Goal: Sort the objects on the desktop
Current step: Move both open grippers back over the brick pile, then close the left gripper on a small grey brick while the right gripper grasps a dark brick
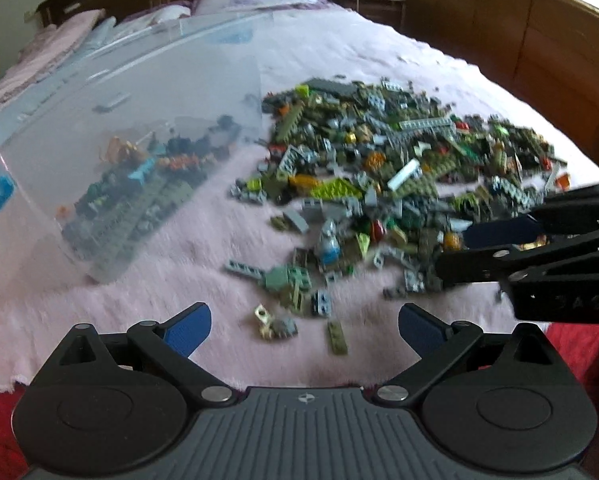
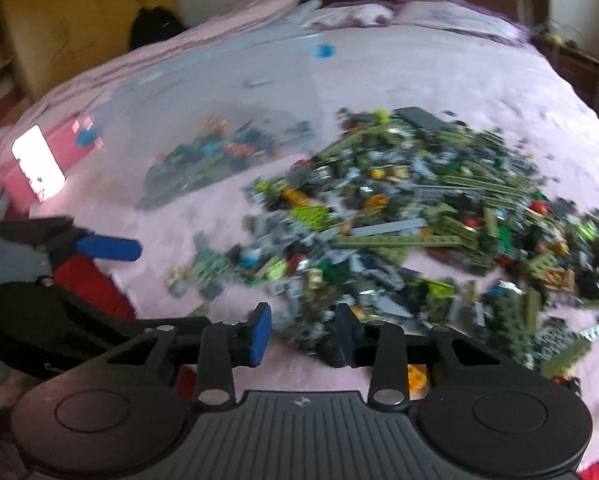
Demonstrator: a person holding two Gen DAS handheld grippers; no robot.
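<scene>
Bedroom, pink fuzzy bedspread (image 1: pixel 171 264) w/ wooden headboard behind. Near: left gripper (image 1: pixel 304 325) spread wide, empty, above stray bricks. Right gripper (image 2: pixel 303 330) part-closed over pile's near edge; whether it grips a piece can't be told. Sprawling heap of green-grey plastic building bricks (image 1: pixel 383 168) lies ahead, nearer the right gripper. Farther left: clear plastic bin (image 1: pixel 111 120) holding some bricks.
</scene>
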